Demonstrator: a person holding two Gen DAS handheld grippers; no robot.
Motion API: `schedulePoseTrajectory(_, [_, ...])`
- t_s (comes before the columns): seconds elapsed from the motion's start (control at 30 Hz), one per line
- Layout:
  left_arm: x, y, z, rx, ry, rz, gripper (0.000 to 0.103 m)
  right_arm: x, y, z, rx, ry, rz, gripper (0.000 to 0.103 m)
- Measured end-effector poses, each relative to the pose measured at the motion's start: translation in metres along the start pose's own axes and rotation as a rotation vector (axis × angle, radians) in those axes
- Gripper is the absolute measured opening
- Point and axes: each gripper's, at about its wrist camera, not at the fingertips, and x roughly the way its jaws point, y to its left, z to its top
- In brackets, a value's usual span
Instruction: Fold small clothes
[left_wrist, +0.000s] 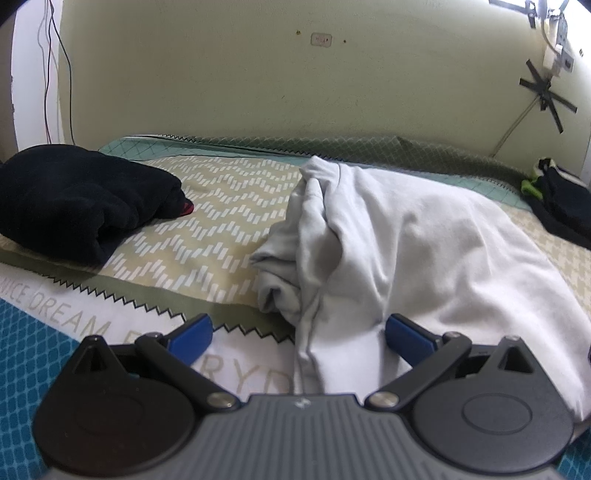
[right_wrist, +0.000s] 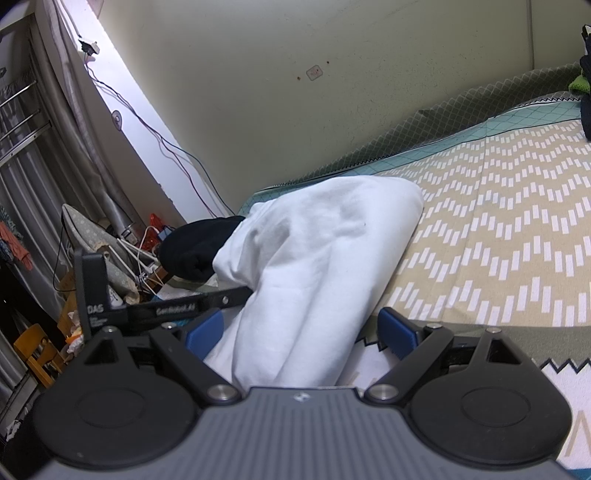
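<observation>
A white garment (left_wrist: 406, 251) lies bunched on the patterned bedspread (left_wrist: 207, 221). In the left wrist view my left gripper (left_wrist: 299, 336) is open, its blue pads either side of the garment's near edge. In the right wrist view the same garment (right_wrist: 314, 266) runs between the open blue pads of my right gripper (right_wrist: 301, 332). Neither gripper pinches the cloth. The other gripper's black body (right_wrist: 147, 310) shows at left beyond the cloth.
A folded black garment (left_wrist: 74, 199) lies at the left of the bed, also seen in the right wrist view (right_wrist: 199, 247). A dark and green pile (left_wrist: 557, 199) sits at the far right. A cream wall (left_wrist: 258, 74) backs the bed. Clutter (right_wrist: 110, 266) lies beside the bed.
</observation>
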Motion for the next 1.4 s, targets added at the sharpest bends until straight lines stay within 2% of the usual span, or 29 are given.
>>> schedulePoseTrajectory(1.13, [-0.0033,0.0014,-0.0031,-0.016,-0.021,0.002,0.103,-0.0001,-0.0005,-0.0001,0.0,0.0,0.002,0.085])
schedulePoseTrajectory(1.4, [-0.0021,-0.0001,-0.001,-0.002,-0.006,0.002,0.103,0.0,-0.0004,-0.0002,0.001,-0.001,0.002,0.085])
